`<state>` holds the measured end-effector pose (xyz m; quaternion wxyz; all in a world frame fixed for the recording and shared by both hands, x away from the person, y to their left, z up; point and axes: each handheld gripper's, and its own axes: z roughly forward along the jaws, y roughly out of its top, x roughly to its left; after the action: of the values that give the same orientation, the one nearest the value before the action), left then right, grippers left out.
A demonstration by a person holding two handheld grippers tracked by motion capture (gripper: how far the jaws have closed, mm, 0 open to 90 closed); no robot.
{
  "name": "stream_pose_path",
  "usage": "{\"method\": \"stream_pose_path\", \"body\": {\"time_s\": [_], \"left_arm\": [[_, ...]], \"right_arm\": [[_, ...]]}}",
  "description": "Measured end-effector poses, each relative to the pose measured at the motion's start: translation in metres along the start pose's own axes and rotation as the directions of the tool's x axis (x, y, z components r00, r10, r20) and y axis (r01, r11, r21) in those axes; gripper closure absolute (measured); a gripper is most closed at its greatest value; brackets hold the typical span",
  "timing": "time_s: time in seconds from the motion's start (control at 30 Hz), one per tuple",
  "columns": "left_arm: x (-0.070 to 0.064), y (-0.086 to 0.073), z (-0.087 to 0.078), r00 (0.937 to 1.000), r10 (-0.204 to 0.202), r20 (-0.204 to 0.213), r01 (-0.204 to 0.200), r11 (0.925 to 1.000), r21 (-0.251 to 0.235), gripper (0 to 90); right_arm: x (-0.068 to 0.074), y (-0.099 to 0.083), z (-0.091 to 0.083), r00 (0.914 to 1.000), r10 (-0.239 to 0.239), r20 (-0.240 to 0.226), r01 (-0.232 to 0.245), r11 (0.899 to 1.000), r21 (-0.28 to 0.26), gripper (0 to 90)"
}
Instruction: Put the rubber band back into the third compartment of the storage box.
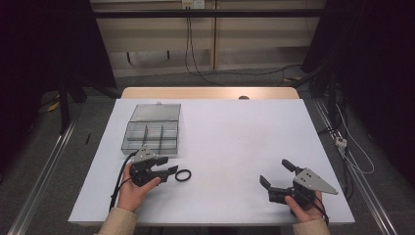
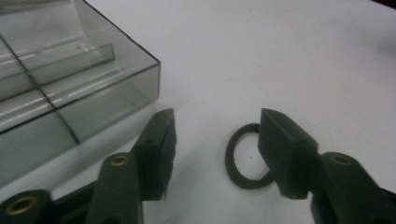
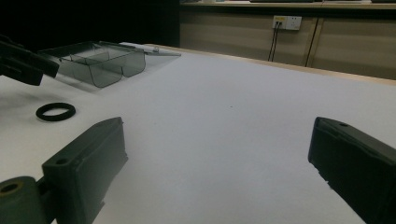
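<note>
A black rubber ring [image 1: 183, 175] lies flat on the white table [image 1: 230, 132], just right of my left gripper [image 1: 169, 164]. In the left gripper view the ring [image 2: 229, 158] rests on the table just beyond the open jaws, partly behind the right one, and my left gripper [image 2: 215, 121] holds nothing. My right gripper [image 1: 274, 171] is at the front right, open wide and empty. Its own view shows the right gripper [image 3: 217, 126] low over bare table, with the ring [image 3: 56, 117] far off to the left.
A clear plastic compartment box [image 1: 150, 129] with its lid laid open stands at the back left, close behind the left gripper. It appears as the box [image 2: 70, 79] and the box [image 3: 102, 60] in the gripper views. A person's hands hold both grippers at the front edge.
</note>
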<state>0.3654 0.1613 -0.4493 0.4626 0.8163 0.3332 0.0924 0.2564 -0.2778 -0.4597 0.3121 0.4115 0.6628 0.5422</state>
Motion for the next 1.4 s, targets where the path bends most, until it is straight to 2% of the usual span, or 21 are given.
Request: {"method": "stream_pose_path", "body": {"time_s": [0.1,0.3,0.37,0.4,0.57,0.87,1.1,1.4], "left_arm": [[-0.002,-0.001,0.009,0.9998,-0.003,0.018,0.002,0.9989,0.046,58.9],[-0.005,-0.001,0.019,0.9989,0.008,0.047,-0.013,0.9959,0.089,69.3],[-0.007,-0.001,0.023,0.9987,0.027,0.044,-0.032,0.9925,0.118,72.2],[-0.01,-0.001,0.028,0.9985,0.046,0.029,-0.05,0.9878,0.147,77.1],[-0.009,0.001,0.027,0.9993,0.031,0.021,-0.034,0.9878,0.152,87.5],[-0.005,0.01,0.017,0.9998,-0.007,0.019,0.004,0.9925,0.122,87.8],[-0.004,0.017,0.016,0.9987,-0.016,0.049,0.01,0.9927,0.12,87.8],[0.002,0.027,0.013,0.9978,-0.03,0.059,0.022,0.9919,0.125,87.8]], "right_arm": [[0.0,0.0,0.0,1.0,-0.001,0.0,0.001,1.0,0.001,3.4],[0.002,0.001,0.0,1.0,0.003,-0.005,-0.003,1.0,-0.004,3.5],[0.002,0.001,0.0,1.0,0.003,-0.005,-0.003,1.0,-0.003,3.5],[0.001,0.0,0.0,1.0,0.001,-0.007,-0.001,1.0,0.0,3.4],[0.0,0.0,0.0,1.0,0.003,-0.005,-0.003,1.0,-0.001,3.5],[0.0,0.001,-0.001,1.0,0.002,-0.009,-0.002,1.0,-0.005,3.6],[0.001,0.001,-0.001,0.9999,0.0,-0.016,0.0,1.0,-0.009,3.6],[0.0,0.0,0.0,0.9997,0.003,-0.024,-0.003,1.0,-0.005,3.5]]}}
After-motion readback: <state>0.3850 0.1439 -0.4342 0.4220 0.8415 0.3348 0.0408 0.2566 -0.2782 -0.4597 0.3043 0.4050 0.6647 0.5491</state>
